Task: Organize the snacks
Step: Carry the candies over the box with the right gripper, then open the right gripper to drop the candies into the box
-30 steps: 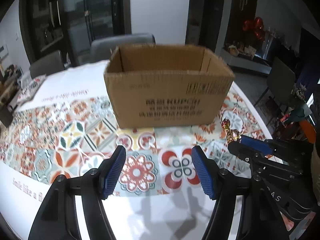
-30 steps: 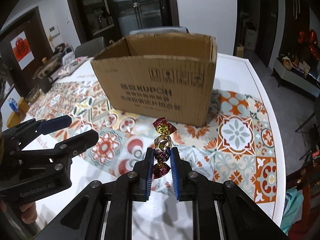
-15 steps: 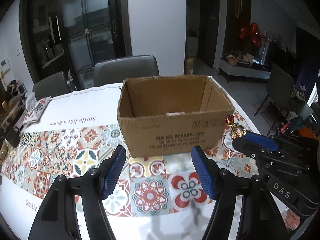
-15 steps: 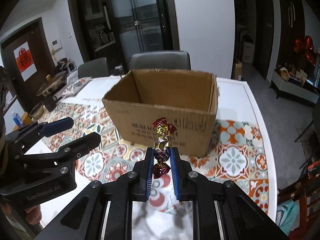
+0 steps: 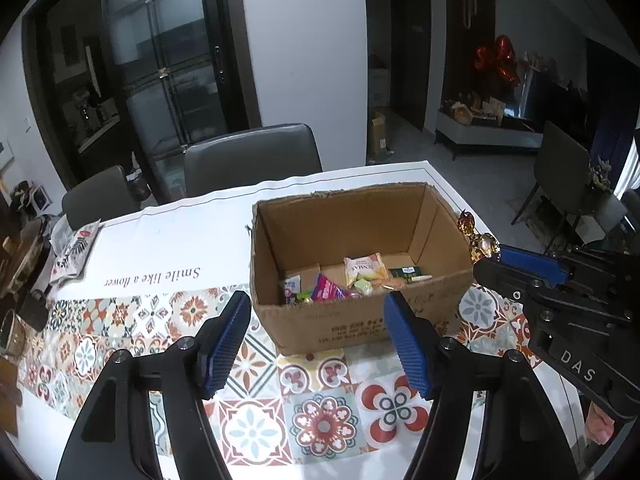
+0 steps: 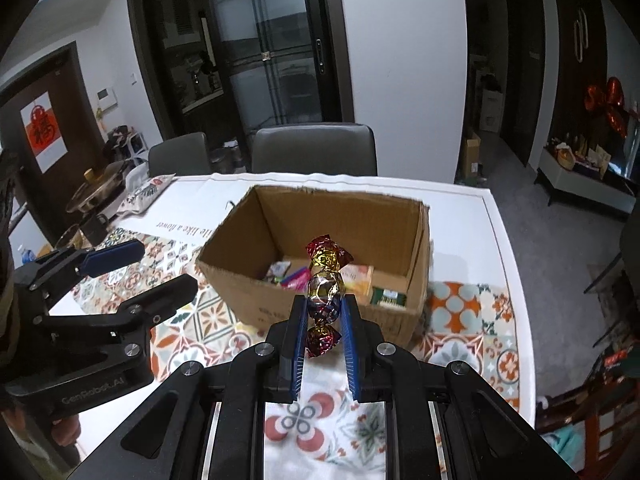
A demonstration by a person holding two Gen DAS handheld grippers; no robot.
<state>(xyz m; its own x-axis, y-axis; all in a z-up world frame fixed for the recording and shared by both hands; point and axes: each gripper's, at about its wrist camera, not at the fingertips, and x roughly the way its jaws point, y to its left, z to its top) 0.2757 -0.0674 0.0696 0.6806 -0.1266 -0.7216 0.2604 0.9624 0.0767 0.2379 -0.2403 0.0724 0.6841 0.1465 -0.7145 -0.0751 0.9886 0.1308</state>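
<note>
Right wrist view, right gripper (image 6: 324,322) clamping foil candy (image 6: 325,292), left gripper (image 5: 316,334) agape, cardboard box (image 5: 436,216) holding snack packets (image 5: 366,270).

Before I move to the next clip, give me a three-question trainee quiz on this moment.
1. True or false: the left gripper holds a snack.
2. Multiple choice: the candy in the right gripper is (A) lying in the box, (B) clamped between the fingers, short of the box's near wall, (C) lying on the tablecloth.
3. Fill in: the box is open at the top and already holds several ______.

Key: 1 false, its jaws are spread with nothing between them. 2 B. 3 snack packets.
</note>
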